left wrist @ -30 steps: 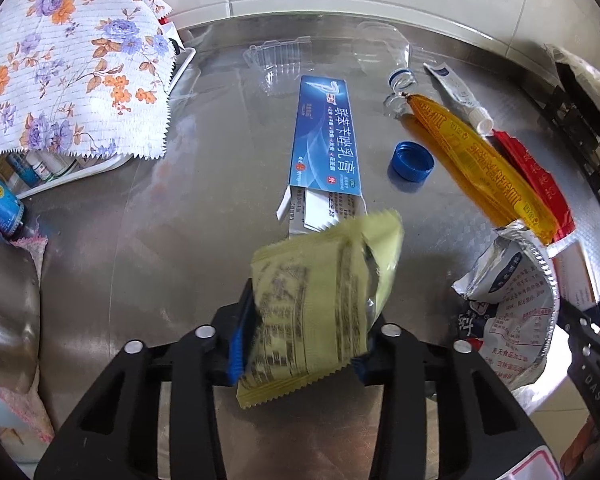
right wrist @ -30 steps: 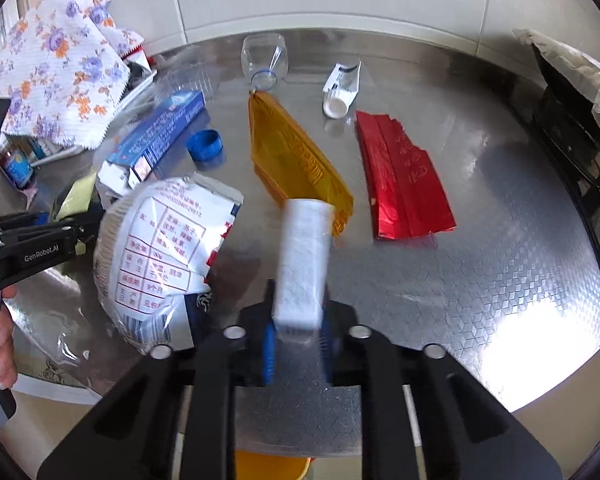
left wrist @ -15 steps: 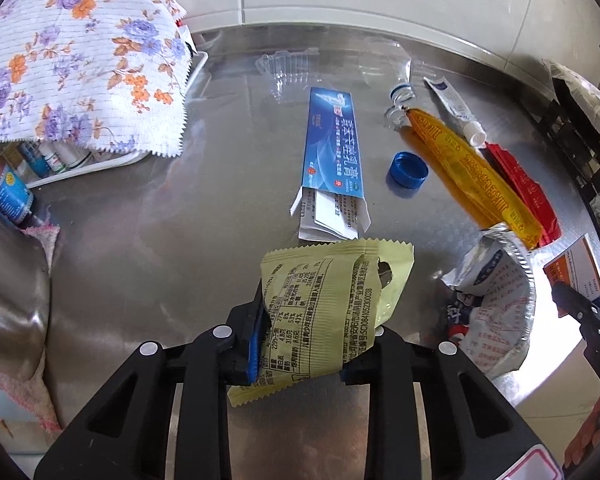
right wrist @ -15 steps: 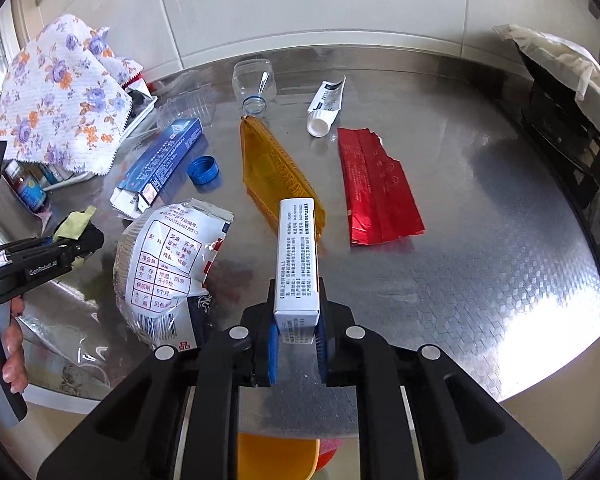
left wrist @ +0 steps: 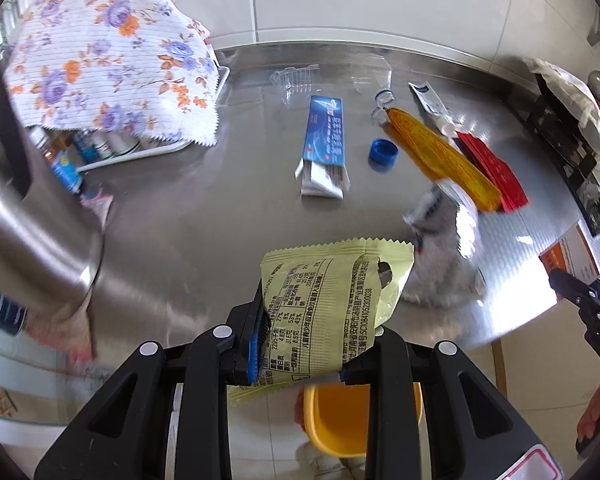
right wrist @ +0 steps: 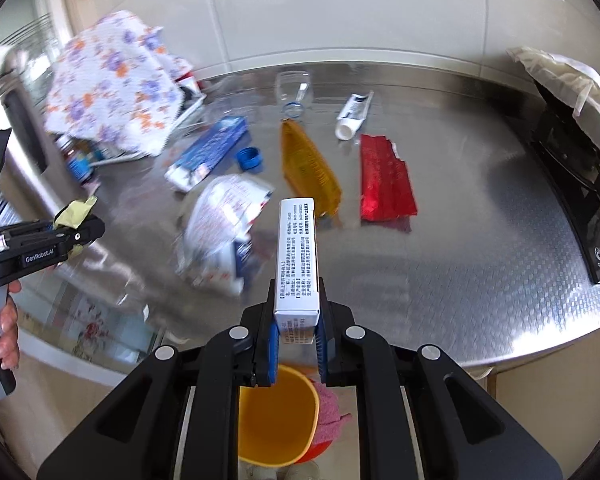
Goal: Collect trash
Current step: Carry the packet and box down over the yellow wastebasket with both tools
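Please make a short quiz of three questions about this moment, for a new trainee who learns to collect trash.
1. What does the left gripper hold?
2. True or false: the blue cap is screwed onto the clear bottle.
3. Which lies farther right in the right wrist view: (a) the red wrapper or (b) the orange wrapper?

Key:
1. A yellow-green wrapper; its pads are shut on it.
2. False. The cap lies alone on the metal counter, near the blue box.
3. (a), the red wrapper.
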Demonstrator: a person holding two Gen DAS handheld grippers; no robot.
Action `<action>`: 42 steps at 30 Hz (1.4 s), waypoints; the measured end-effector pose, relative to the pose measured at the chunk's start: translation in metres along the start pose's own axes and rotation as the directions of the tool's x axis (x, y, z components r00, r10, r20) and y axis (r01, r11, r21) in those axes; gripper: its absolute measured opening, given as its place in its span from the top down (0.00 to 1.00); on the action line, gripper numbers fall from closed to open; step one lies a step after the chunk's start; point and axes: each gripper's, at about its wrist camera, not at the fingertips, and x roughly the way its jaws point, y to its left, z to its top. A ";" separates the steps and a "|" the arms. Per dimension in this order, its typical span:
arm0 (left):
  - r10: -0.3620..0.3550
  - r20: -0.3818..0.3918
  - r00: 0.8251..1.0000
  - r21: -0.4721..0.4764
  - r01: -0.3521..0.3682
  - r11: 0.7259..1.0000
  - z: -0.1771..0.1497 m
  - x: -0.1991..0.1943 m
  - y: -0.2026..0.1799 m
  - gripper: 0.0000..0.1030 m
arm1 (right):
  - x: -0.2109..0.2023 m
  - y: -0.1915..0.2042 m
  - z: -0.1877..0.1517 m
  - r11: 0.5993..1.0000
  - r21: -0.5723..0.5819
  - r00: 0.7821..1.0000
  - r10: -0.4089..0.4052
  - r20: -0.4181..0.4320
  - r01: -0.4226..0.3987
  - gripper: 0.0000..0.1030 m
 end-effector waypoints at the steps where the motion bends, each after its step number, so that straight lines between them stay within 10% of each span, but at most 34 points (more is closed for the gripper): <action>1: 0.001 0.000 1.000 0.002 -0.001 1.000 -0.006 -0.005 -0.001 0.73 | -0.005 0.002 -0.005 1.000 -0.014 1.000 0.006 0.000 -0.006 0.84; 25: -0.077 -0.093 0.993 0.113 0.087 0.990 -0.187 -0.069 -0.006 0.73 | -0.089 0.060 -0.149 0.999 -0.009 0.997 0.032 -0.070 -0.033 0.84; 42: -0.109 -0.279 0.954 0.291 0.192 0.937 -0.244 0.084 -0.040 0.73 | 0.070 0.055 -0.218 0.969 -0.153 0.921 0.128 -0.368 -0.196 0.84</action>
